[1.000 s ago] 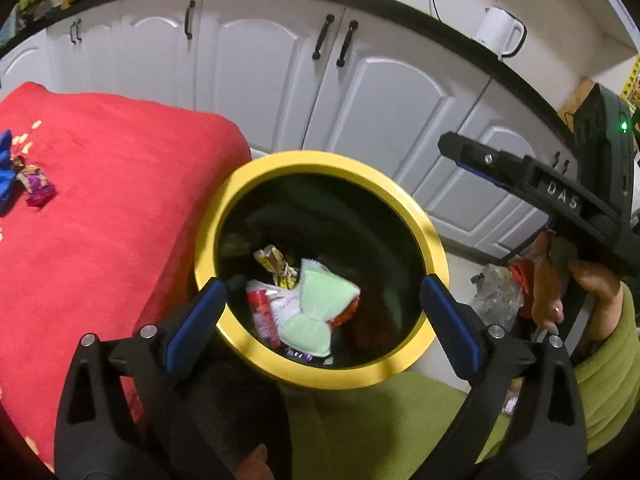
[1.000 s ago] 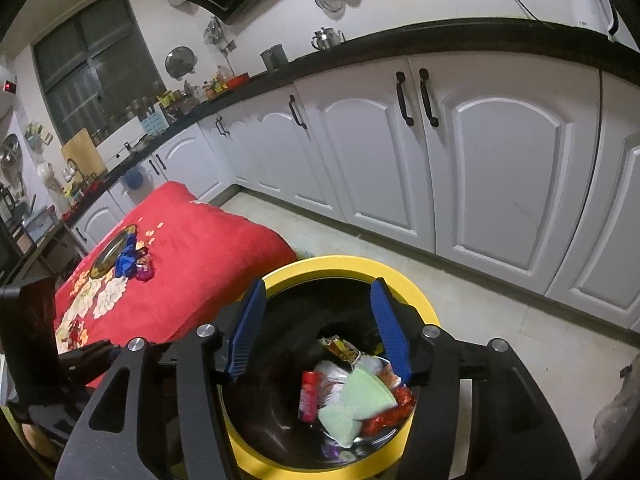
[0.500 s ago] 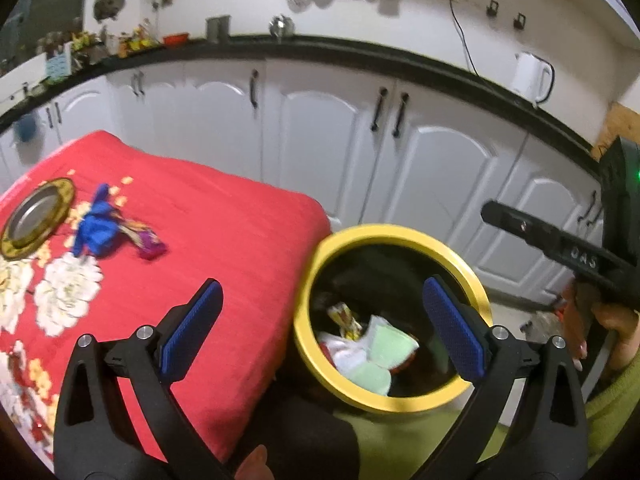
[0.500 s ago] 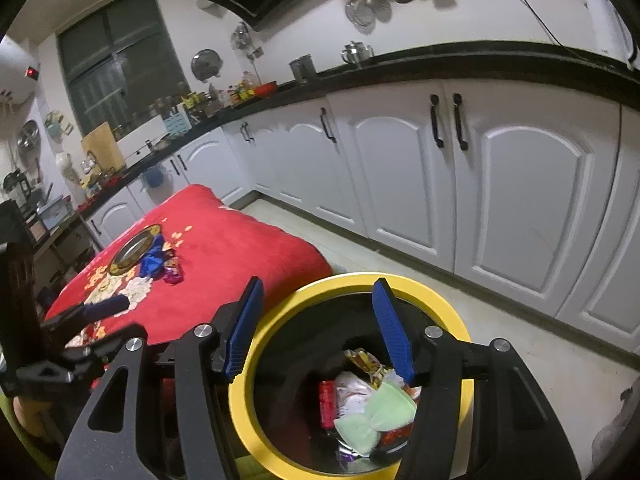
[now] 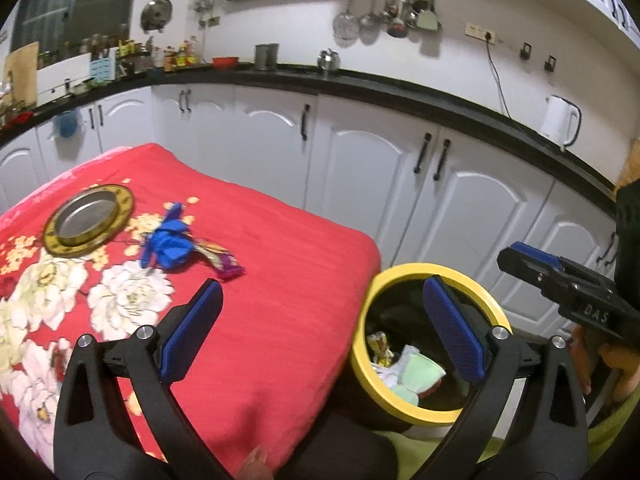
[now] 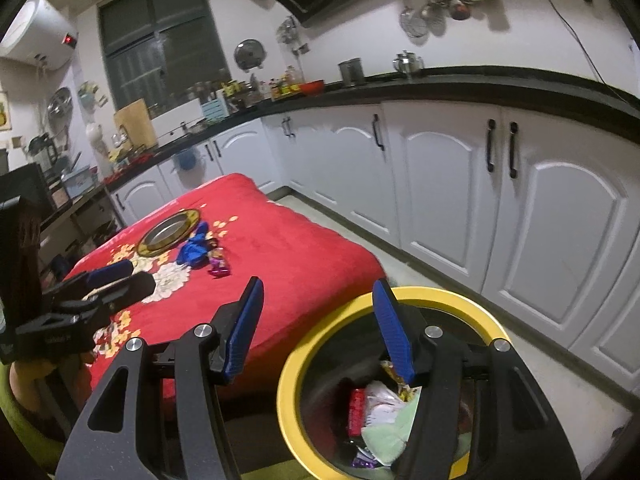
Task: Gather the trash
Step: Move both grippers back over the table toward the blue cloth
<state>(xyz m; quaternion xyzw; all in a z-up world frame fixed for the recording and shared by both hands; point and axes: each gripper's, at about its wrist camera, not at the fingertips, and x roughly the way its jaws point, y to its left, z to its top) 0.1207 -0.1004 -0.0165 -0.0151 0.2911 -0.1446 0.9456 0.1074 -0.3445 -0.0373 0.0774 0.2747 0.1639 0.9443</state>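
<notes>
Both views have swung up from the yellow-rimmed bin toward the red worktop, so you're after the next piece. Your left hand-held gripper and right hand-held gripper gape empty; the blue wrapper lies ahead.

"DAS" stands on the right claw.

Home kitchen: white cabinets, black countertop, hanging utensils.
</notes>
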